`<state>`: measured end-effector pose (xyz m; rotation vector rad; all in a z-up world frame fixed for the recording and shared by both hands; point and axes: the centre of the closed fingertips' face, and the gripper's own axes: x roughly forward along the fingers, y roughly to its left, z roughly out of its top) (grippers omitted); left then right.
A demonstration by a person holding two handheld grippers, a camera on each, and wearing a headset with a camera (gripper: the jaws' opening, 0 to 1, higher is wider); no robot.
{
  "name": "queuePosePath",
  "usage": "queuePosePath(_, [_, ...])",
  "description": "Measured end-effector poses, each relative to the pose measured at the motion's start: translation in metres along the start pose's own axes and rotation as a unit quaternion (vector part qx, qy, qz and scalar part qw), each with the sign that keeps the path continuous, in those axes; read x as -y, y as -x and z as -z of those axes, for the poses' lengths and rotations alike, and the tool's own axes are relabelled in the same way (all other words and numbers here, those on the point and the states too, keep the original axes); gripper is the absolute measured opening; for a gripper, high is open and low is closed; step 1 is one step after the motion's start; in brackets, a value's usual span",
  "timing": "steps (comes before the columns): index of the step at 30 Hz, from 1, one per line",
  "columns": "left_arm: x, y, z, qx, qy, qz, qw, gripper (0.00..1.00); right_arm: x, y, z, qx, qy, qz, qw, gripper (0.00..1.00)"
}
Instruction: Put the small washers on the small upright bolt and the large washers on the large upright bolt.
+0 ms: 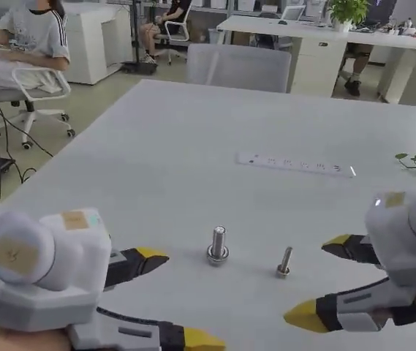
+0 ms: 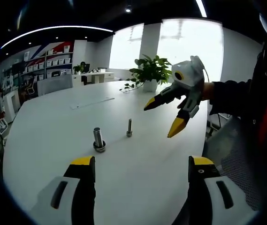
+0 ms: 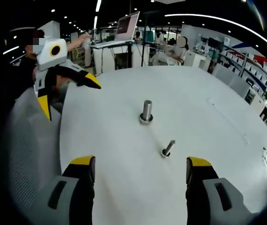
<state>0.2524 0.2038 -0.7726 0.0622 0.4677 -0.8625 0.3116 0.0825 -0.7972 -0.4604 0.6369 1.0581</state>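
Bolts stand between the left gripper [image 1: 186, 296] and right gripper [image 1: 310, 281], both spread and empty.
The large bolt [image 1: 218, 243] rises ahead of the left gripper; the small bolt [image 1: 284, 262] stands nearer the right.

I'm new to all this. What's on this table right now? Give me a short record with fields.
Surface: white table
Large bolt: upright, wider ring at its base
Small bolt: upright, right of the large one in the head view, not touching it
Left tool: open, holding nothing
Right tool: open, holding nothing
Further back: power strip
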Motion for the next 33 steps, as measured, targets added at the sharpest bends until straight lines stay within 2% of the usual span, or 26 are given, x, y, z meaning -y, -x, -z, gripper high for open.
queuePosePath(5, [-0.002, 0.000, -0.001, 0.001, -0.002, 0.000, 1.0000, 0.81, -0.009, 0.007, 0.007, 0.007, -0.009, 0.012, 0.9999, 0.82])
queuePosePath(12, [-0.008, 0.001, -0.001, 0.004, 0.000, -0.009, 1.0000, 0.82, -0.009, 0.018, 0.009, 0.033, -0.034, 0.044, 0.9979, 0.86])
queuePosePath(19, [-0.010, 0.000, 0.000, 0.002, 0.001, -0.014, 0.9999, 0.83, -0.011, 0.024, 0.011, 0.055, -0.065, 0.056, 0.9947, 0.89])
queuePosePath(23, [-0.011, -0.001, 0.003, -0.005, 0.002, -0.020, 0.9998, 0.83, -0.015, 0.023, 0.013, 0.054, -0.066, 0.059, 0.9946, 0.90])
queuePosePath(33, [-0.014, -0.001, 0.006, -0.009, 0.005, -0.029, 0.9995, 0.84, -0.010, 0.025, 0.015, 0.061, -0.083, 0.073, 0.9920, 0.92])
